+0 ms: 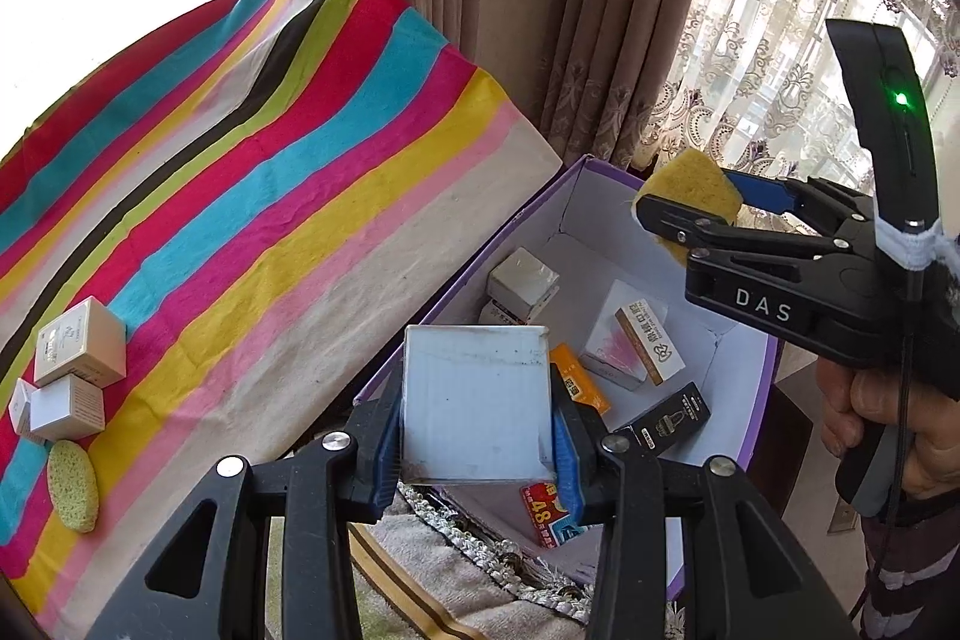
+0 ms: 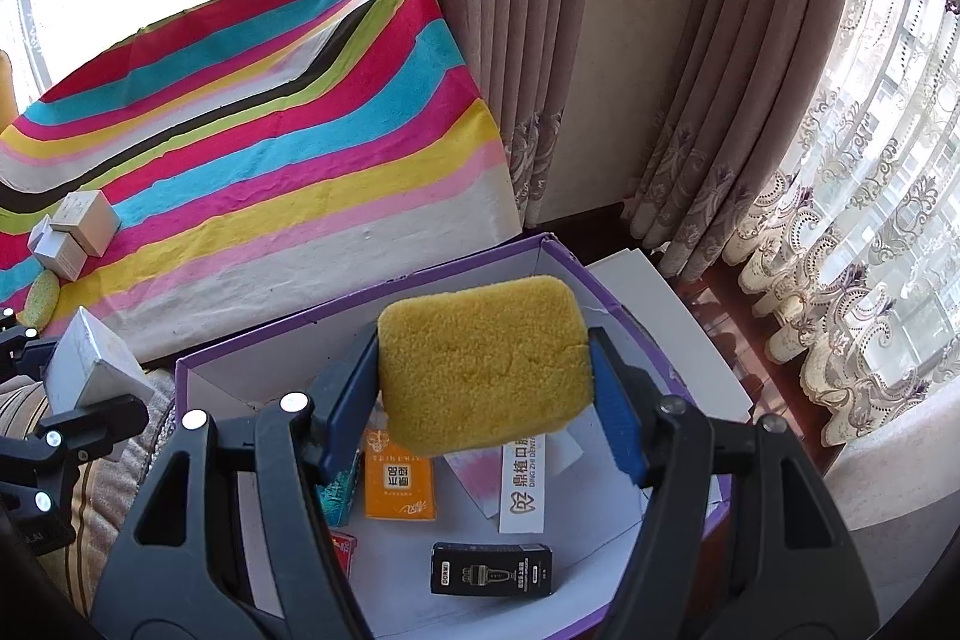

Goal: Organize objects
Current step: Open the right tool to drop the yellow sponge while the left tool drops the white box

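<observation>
You are in the carrying step: both tools are loaded and sit over the purple-edged box (image 2: 543, 244), lower centre of the right wrist view. Your left tool (image 1: 477, 409) is pinching a white carton (image 1: 477, 400) between its blue pads, flat faces clamped on either side. Your right tool (image 2: 483, 412) is pinching a yellow sponge (image 2: 483, 361) across its width, and the sponge looks slightly squeezed.

Inside the box you already have an orange packet (image 2: 399, 481), a black packet (image 2: 491, 568), a white card box with a pink print (image 1: 636, 343) and a small silver carton (image 1: 522, 280). On the striped cloth (image 1: 270, 148), lower left of the left wrist view, a few small white boxes (image 1: 72, 382) and a green sponge (image 1: 72, 484) remain to collect.

Your next move, as I judge it, is to lower each load into a free patch of the box floor and only then let the pads part. The white carton hangs over the near left rim, so bring it further inside first. The sponge hangs well inside the walls; expect it to spring back and perhaps roll on release.
</observation>
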Available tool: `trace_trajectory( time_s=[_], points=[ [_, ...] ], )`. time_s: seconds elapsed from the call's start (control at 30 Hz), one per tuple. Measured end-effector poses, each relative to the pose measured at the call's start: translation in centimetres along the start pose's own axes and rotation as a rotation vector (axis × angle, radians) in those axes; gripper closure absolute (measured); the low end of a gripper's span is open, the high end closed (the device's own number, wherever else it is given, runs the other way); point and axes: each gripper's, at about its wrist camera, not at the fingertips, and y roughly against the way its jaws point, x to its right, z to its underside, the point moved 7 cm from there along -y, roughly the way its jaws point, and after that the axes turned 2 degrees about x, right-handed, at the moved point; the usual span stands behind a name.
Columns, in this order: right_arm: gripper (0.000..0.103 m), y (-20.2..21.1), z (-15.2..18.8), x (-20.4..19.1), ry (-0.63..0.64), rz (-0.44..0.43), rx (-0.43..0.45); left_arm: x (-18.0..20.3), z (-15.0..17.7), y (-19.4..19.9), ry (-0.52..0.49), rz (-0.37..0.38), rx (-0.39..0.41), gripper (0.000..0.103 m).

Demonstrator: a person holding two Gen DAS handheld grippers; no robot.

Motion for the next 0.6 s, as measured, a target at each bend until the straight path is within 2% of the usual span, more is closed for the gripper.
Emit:
trace_trajectory(
  time_s=[0.17,0.27,0.3,0.6],
  points=[
    [0.032,-0.5,-0.8,-0.6,0.005,-0.021,0.016,0.5,-0.3,-0.6,-0.007,0.010,-0.009,0.058],
    [0.028,-1.0,-0.9,-0.8,0.008,-0.028,0.007,0.4,-0.3,-0.7,-0.001,0.009,-0.007,0.045],
    [0.027,-1.1,-0.9,-0.8,0.008,-0.032,0.007,0.4,-0.4,-0.7,0.002,0.011,-0.005,0.043],
    [0.026,-1.1,-0.6,-0.6,0.000,-0.030,-0.003,0.1,-0.4,-0.4,0.016,0.014,0.002,0.043]
  ],
)
